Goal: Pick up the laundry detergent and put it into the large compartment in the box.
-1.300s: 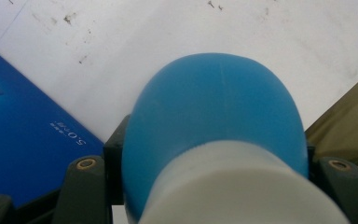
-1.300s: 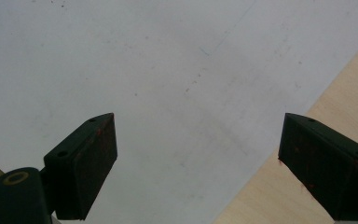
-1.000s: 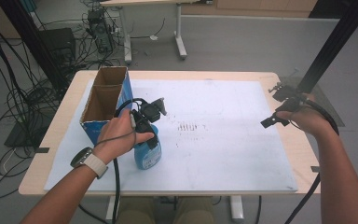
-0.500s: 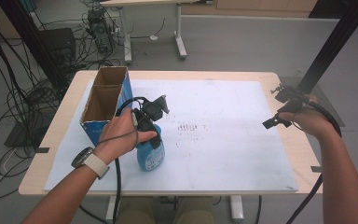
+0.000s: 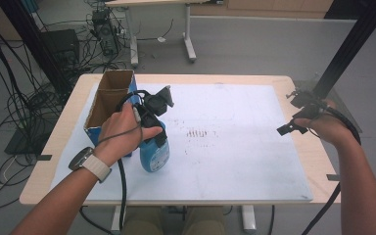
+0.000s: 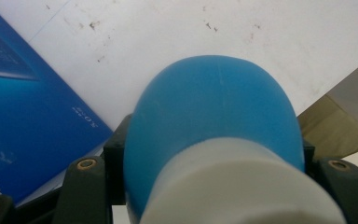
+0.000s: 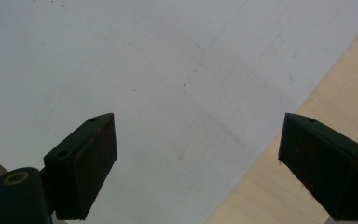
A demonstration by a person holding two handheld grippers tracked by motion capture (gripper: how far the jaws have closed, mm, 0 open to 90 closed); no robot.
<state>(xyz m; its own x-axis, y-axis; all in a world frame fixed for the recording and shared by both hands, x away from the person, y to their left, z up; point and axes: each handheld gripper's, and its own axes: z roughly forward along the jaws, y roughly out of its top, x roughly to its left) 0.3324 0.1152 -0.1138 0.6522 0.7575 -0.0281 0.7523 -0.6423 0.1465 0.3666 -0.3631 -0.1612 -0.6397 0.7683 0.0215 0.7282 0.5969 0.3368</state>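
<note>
Blue bottle (image 5: pixel 154 152) now lifted higher than before, left gripper (image 5: pixel 152 128) clamped on it, left-centre beside cardboard box (image 5: pixel 108 98), right gripper (image 5: pixel 298 120) spread wide, empty, right edge over white mat (image 5: pixel 235 147).

- Blue bottles: 1, the blue bottle (image 5: pixel 154 152) clamped in the left gripper (image 5: pixel 152 128), white cap end nearest that gripper's camera.
- Cardboard boxes: 1, the open blue-sided box (image 5: pixel 108 100) just beside the left gripper.
- White mats: 1, the white mat (image 5: pixel 235 161) beneath both grippers.
- Grippers: 2; the right gripper (image 5: pixel 290 129) holds nothing, jaws apart.
- Wristwatches: 1, the watch (image 5: pixel 89 164) behind the left gripper.
</note>
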